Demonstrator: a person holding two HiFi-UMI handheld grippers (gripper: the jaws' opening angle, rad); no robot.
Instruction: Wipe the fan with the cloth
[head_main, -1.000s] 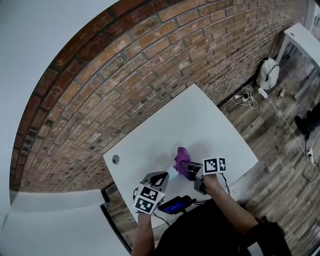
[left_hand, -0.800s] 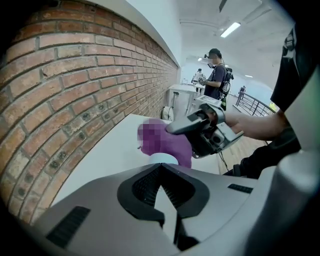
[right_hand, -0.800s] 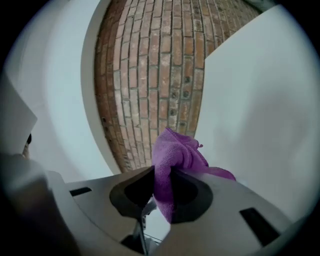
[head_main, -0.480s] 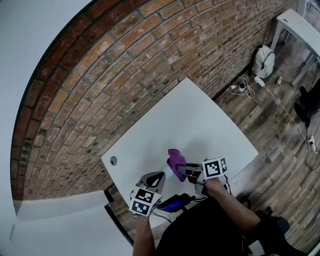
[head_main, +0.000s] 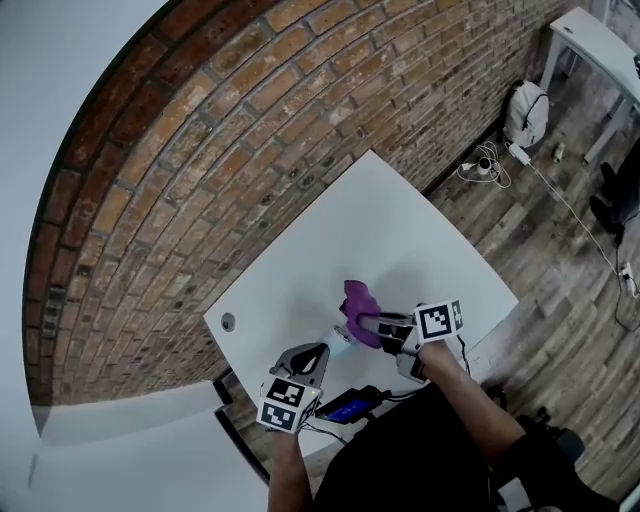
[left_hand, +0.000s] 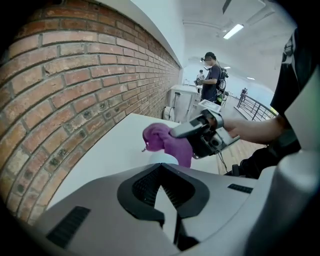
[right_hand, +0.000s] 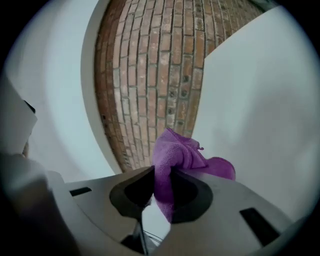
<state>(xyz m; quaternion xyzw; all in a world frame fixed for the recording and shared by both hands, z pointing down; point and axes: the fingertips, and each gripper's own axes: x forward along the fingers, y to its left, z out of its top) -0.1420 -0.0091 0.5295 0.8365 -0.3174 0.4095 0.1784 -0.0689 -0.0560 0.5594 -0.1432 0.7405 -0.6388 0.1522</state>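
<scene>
My right gripper (head_main: 368, 323) is shut on a purple cloth (head_main: 358, 299), which bunches up out of its jaws (right_hand: 162, 176) and hangs over one side (right_hand: 186, 156). The cloth (left_hand: 165, 141) hovers just above a small white fan (left_hand: 161, 158), of which only a rounded top shows. My left gripper (head_main: 325, 352) points down at the table and is shut on the fan (head_main: 342, 338); a white sliver of it sits between the jaws (left_hand: 161, 171). The right gripper (left_hand: 201, 131) reaches in from the right, level with the tabletop.
The white table (head_main: 400, 240) stands against a brick wall (head_main: 230, 130), with a round hole (head_main: 228, 321) near its left corner. A device with a lit screen (head_main: 346, 408) and cables lie at the front edge. A white bag (head_main: 528, 115) sits on the wooden floor.
The right gripper has risen with the purple cloth, lifting it higher over the fan. The left gripper has stayed where it was, still shut.
</scene>
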